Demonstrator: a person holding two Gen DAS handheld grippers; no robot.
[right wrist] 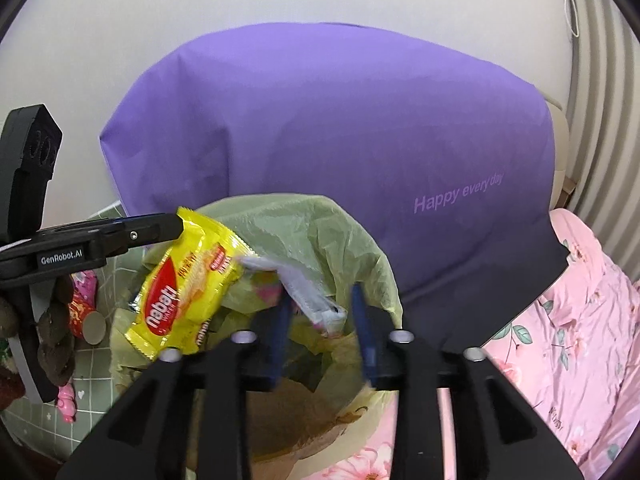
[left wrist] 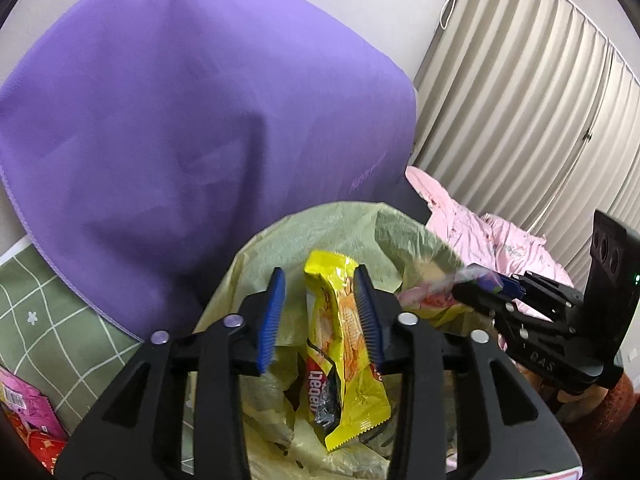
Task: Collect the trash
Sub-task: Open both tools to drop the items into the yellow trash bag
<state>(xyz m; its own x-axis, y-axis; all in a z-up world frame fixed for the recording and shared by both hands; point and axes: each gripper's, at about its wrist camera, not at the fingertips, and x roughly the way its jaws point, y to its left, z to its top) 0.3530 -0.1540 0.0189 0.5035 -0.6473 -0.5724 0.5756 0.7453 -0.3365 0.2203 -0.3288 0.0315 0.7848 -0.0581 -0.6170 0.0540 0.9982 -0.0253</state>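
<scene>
A yellow Nabati wafer wrapper (left wrist: 344, 344) hangs between the blue pads of my left gripper (left wrist: 320, 312), over the open green trash bag (left wrist: 320, 236). The jaws stand apart and the wrapper touches only the right pad. In the right wrist view the same wrapper (right wrist: 184, 284) hangs below the left gripper's tip (right wrist: 160, 230). My right gripper (right wrist: 320, 316) is open over the bag (right wrist: 320, 232), with a blurred pale plastic wrapper (right wrist: 296, 284) between its pads. In the left wrist view the right gripper (left wrist: 492, 288) sits at the bag's right rim.
A large purple cushion (right wrist: 328, 128) stands behind the bag. Pink floral bedding (right wrist: 580, 320) lies to the right, with pleated curtains (left wrist: 520, 80) behind. A green checked cloth (left wrist: 60, 312) at left carries pink and red snack packets (left wrist: 28, 412).
</scene>
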